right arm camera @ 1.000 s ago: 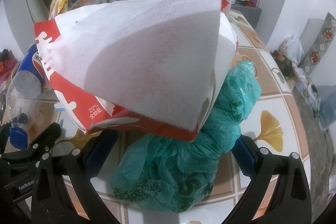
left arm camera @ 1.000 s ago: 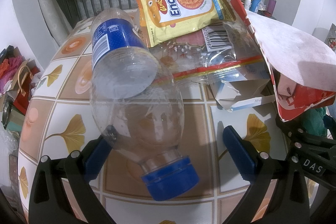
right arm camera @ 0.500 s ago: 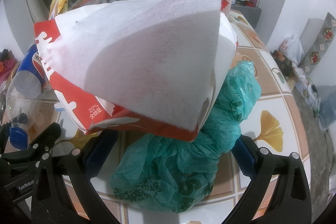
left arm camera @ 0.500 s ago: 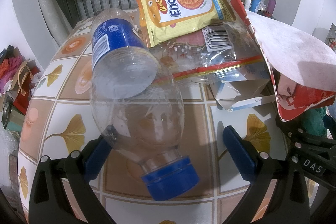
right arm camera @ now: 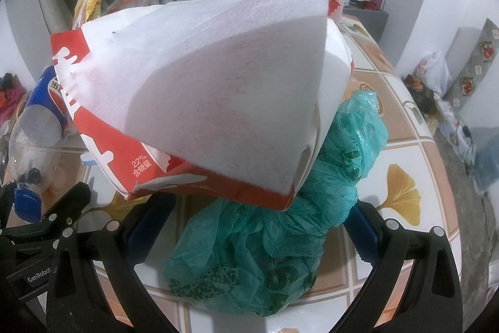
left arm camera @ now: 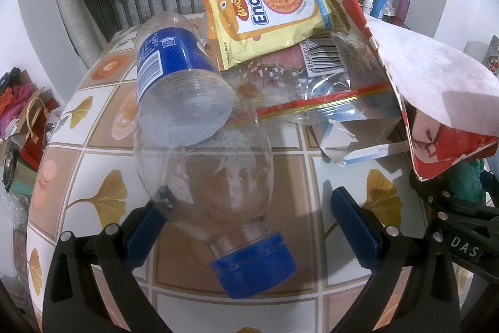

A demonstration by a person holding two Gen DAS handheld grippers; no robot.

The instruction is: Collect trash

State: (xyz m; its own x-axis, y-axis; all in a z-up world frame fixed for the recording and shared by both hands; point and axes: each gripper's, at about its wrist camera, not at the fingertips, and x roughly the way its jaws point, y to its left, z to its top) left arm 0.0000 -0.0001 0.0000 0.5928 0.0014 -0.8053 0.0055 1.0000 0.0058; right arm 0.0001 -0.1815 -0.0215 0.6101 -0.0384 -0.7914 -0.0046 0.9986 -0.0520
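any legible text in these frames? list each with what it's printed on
"Enaak", small "GEMEZ" above it: yellow snack packet
"DAS": right gripper body
"GenRobot" (cut off): left gripper body
"22%" plus Chinese characters: red and white carton
"HI-" (cut off): torn white box
Barcode digits on clear plastic bag: partly readable, unsure
Blue bottle label: too small

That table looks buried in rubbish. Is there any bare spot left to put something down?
Some. The tiled table is bare left of the plastic bottle, and again right of the green plastic bag. The middle is crowded: snack packet, clear wrapper, torn carton and red-and-white bag overlap.
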